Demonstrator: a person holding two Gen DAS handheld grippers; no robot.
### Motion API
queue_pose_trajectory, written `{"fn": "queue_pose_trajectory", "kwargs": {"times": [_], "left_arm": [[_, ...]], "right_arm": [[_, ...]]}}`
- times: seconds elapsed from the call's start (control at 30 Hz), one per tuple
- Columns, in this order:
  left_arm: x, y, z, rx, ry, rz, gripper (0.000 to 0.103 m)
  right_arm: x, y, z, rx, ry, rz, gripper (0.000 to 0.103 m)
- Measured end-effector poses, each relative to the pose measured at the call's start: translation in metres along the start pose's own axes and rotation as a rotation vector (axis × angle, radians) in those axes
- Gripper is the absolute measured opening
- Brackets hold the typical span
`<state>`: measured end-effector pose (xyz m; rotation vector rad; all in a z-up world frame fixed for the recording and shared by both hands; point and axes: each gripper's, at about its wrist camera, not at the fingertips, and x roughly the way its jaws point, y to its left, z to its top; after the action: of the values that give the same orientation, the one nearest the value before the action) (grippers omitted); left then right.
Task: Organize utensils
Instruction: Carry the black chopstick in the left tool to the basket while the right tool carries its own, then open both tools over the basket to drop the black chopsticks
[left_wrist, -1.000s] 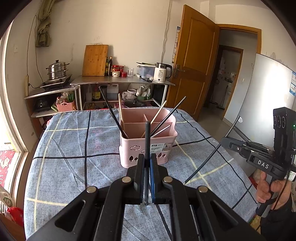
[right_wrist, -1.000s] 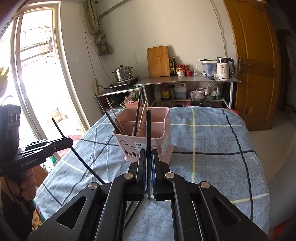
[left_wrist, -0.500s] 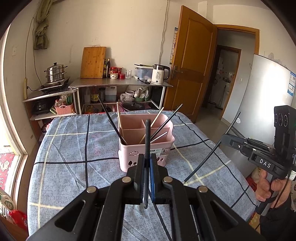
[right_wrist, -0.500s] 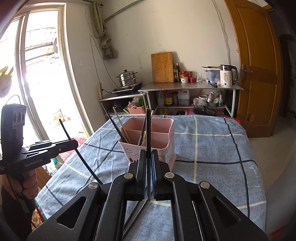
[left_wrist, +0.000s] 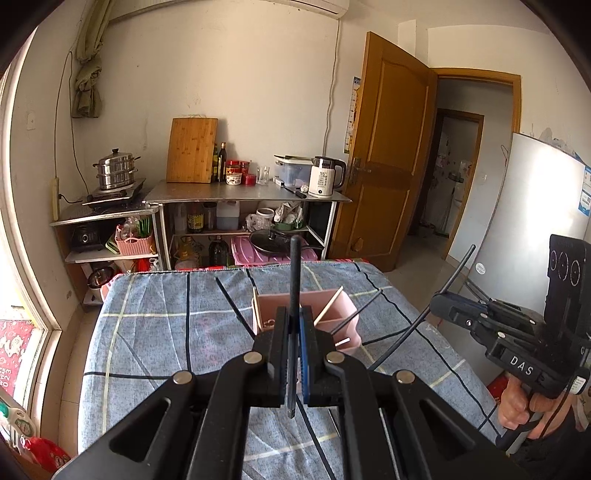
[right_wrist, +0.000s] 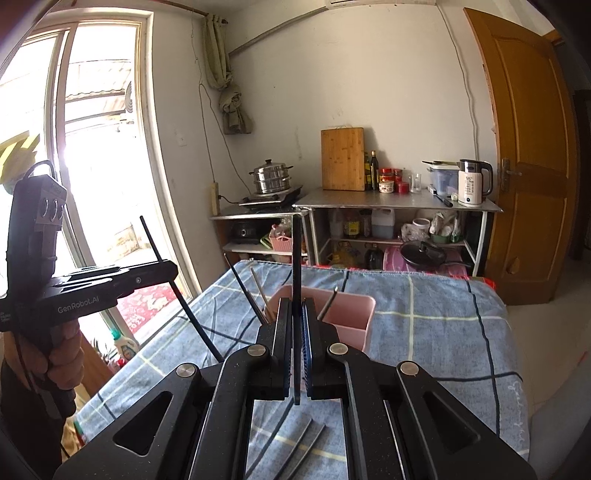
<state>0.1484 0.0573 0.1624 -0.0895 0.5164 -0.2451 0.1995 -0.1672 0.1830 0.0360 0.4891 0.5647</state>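
A pink utensil basket (left_wrist: 341, 310) stands on the blue checked tablecloth (left_wrist: 155, 332), with several chopsticks leaning in its compartments; it also shows in the right wrist view (right_wrist: 351, 314). My left gripper (left_wrist: 294, 325) is shut on a black chopstick (left_wrist: 294, 273) that stands upright, held above and in front of the basket. My right gripper (right_wrist: 296, 321) is shut on another black chopstick (right_wrist: 296, 258), also upright, above the basket's near side. Each gripper shows in the other's view, the right one (left_wrist: 443, 304) and the left one (right_wrist: 168, 269), both raised beside the table.
Several dark utensils (right_wrist: 295, 439) lie on the cloth under my right gripper. A metal shelf (left_wrist: 251, 192) with kettle, cutting board and bottles stands beyond the table. A door (left_wrist: 388, 147) is at the right, a window (right_wrist: 92, 147) at the left.
Both grippers have risen and pulled back with their chopsticks. The basket now sits lower and smaller in both views.
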Motion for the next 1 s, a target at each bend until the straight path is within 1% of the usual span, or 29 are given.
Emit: {"fn": "queue_pose_trajectory", "kwargs": {"times": [0.23,0.33,0.47,0.63,0.83,1.0], "left_arm": [[0.006,0.012,0.036,-0.017,-0.064,0.007,0.006],[0.015,0.014,0.045,-0.018,-0.076,0.007,0.006],[0.031,0.017,0.048,-0.015,-0.078,0.012,0.006],[0.058,0.024,0.041,-0.038,-0.05,0.003,0.006],[0.085,0.033,0.023,-0.056,0.012,-0.008,0.006],[0.1,0.033,0.007,-0.051,0.066,0.001,0.006]], "right_arm": [[0.014,0.005,0.029,-0.001,-0.052,0.015,0.005],[0.021,0.005,0.037,0.002,-0.071,0.012,0.005],[0.034,0.001,0.04,0.013,-0.073,0.004,0.005],[0.051,-0.006,0.032,0.033,-0.043,-0.009,0.005],[0.069,-0.01,0.019,0.039,0.008,-0.015,0.005],[0.083,-0.012,0.006,0.041,0.054,-0.021,0.005]]}}
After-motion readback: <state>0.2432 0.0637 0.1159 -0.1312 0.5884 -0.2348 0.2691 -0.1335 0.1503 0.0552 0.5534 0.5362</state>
